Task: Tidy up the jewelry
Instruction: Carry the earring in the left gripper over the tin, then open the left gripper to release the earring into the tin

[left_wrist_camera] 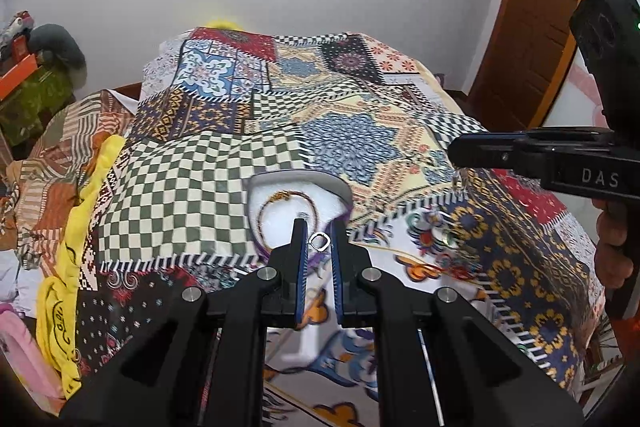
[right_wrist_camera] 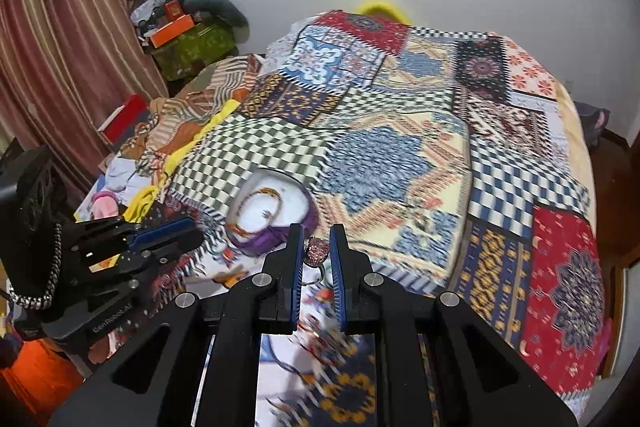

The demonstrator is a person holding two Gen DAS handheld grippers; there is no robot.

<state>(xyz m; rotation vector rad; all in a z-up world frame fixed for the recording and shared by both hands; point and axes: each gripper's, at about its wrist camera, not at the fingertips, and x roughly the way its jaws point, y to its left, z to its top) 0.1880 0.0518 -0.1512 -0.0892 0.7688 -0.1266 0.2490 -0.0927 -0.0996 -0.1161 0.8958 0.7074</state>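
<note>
A white jewelry box (left_wrist_camera: 276,187) with a purple edge sits open on the patchwork bedspread; a beaded bracelet (left_wrist_camera: 286,201) lies inside. It also shows in the right wrist view (right_wrist_camera: 294,197). My left gripper (left_wrist_camera: 319,242) is shut on a small silver ring (left_wrist_camera: 319,242), just in front of the box. My right gripper (right_wrist_camera: 316,253) is shut on a ring with a pink glittery top (right_wrist_camera: 317,251), held above the bed to the right of the box. More jewelry (left_wrist_camera: 442,239) lies loose on the bedspread at the right.
The bed (left_wrist_camera: 360,131) is covered by a patterned patchwork cover. Yellow cloth (left_wrist_camera: 76,247) and piled clothes lie at its left edge. Boxes (right_wrist_camera: 188,39) stand by a striped curtain (right_wrist_camera: 60,47). A wooden door (left_wrist_camera: 536,19) is at the right.
</note>
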